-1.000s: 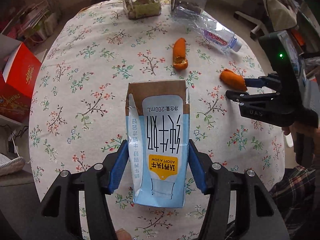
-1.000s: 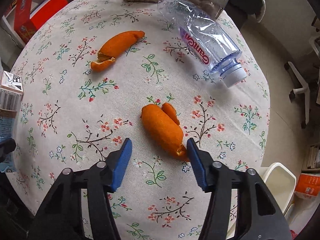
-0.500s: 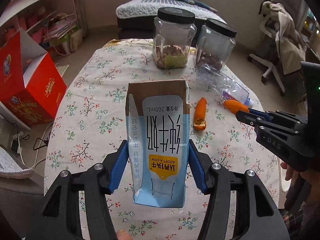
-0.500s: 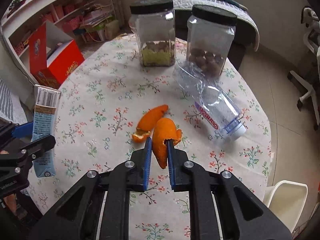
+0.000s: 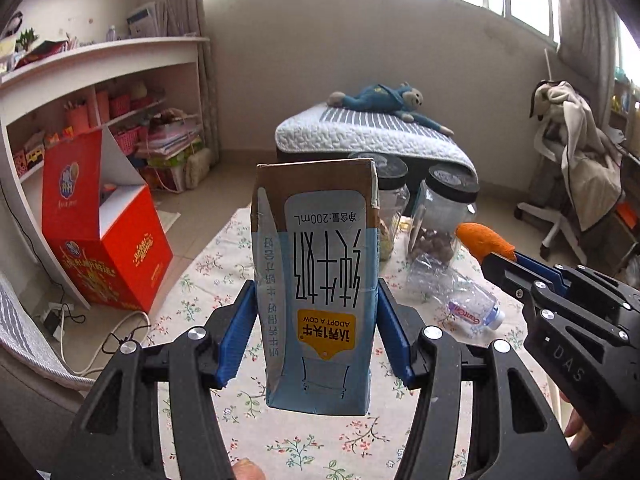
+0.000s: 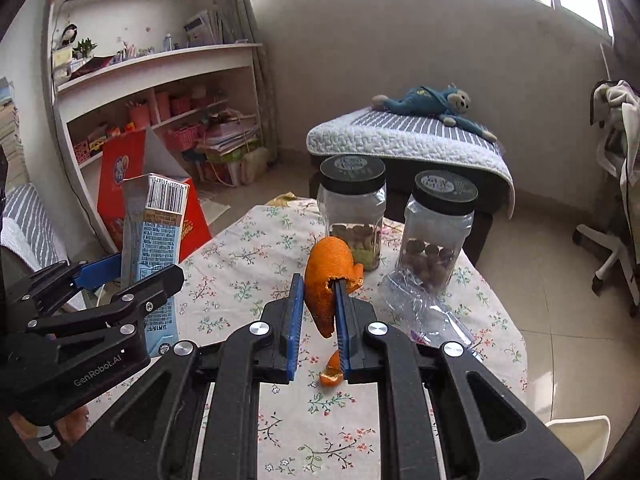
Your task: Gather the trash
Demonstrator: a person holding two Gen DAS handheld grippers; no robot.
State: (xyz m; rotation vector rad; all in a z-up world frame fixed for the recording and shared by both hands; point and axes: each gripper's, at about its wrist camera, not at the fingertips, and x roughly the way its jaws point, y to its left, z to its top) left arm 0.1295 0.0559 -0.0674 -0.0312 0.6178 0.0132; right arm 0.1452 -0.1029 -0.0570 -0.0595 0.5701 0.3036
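My left gripper (image 5: 316, 332) is shut on a blue and white milk carton (image 5: 320, 280), held upside down above the floral table (image 5: 208, 280). The carton also shows in the right wrist view (image 6: 154, 240). My right gripper (image 6: 316, 316) is shut on an orange peel (image 6: 326, 276), held above the table; the peel shows in the left wrist view (image 5: 482, 240). A second orange peel (image 6: 331, 372) lies on the table, mostly hidden behind my right fingers. A crushed clear plastic bottle (image 5: 460, 296) lies on the table on the right and shows in the right wrist view (image 6: 420, 304).
Two black-lidded jars (image 6: 354, 216) (image 6: 438, 232) stand at the table's far edge. An open red box (image 5: 104, 232) stands on the floor to the left by the shelves. A bed (image 6: 408, 140) lies beyond. A white bin (image 6: 580, 436) sits at lower right.
My right gripper shut on the orange peel and lifted it off the table. Both grippers rose and tilted up, so the views now face the room.
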